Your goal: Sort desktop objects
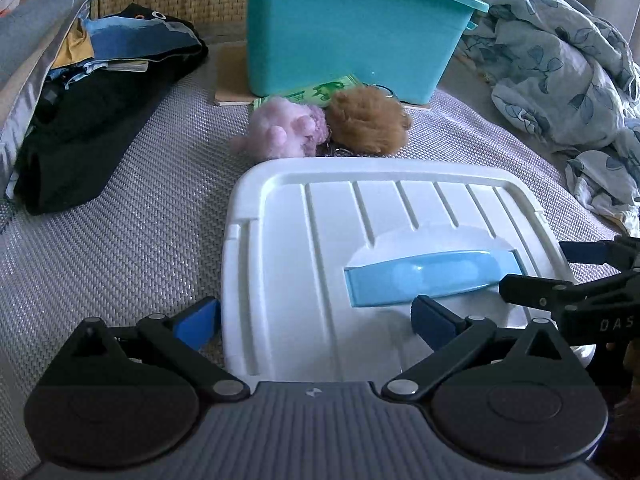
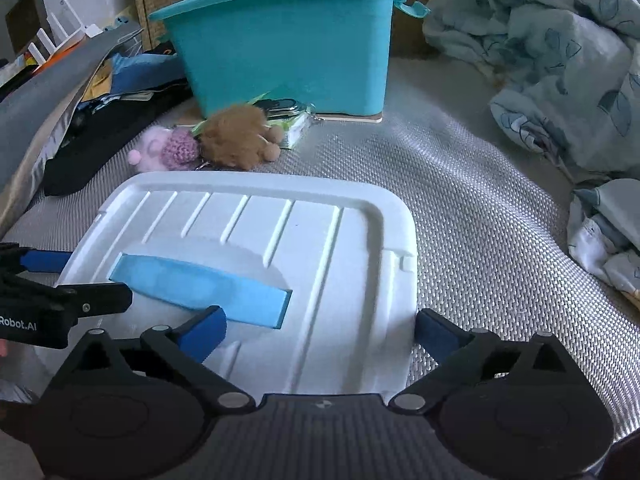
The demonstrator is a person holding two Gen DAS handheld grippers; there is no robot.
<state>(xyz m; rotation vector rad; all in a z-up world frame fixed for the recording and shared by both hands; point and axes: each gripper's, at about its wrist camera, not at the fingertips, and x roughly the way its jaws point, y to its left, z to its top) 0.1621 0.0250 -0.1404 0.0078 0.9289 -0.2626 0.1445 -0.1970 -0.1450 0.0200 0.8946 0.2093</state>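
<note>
Two grippers, left [image 1: 316,322] and right [image 2: 320,330], spread wide, gripping nothing, straddling opposite ends of white ribbed plastic lid [image 1: 320,248] with blue handle [image 2: 200,288]. Pink [image 1: 284,132] and brown plush keychains [image 1: 368,124] lying mid-mat against teal plastic bin [image 1: 340,40]. Best closing evenly on lid edges, keeping level.

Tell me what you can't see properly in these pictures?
- Inside the teal bin: both views look at its side wall, so its contents are hidden.
- Green packet: mostly covered by the brown fluffy toy and the bin; its print is too small to read.
- Under the white lid: hidden by the lid itself.
- Keys: partly behind the brown toy.
</note>
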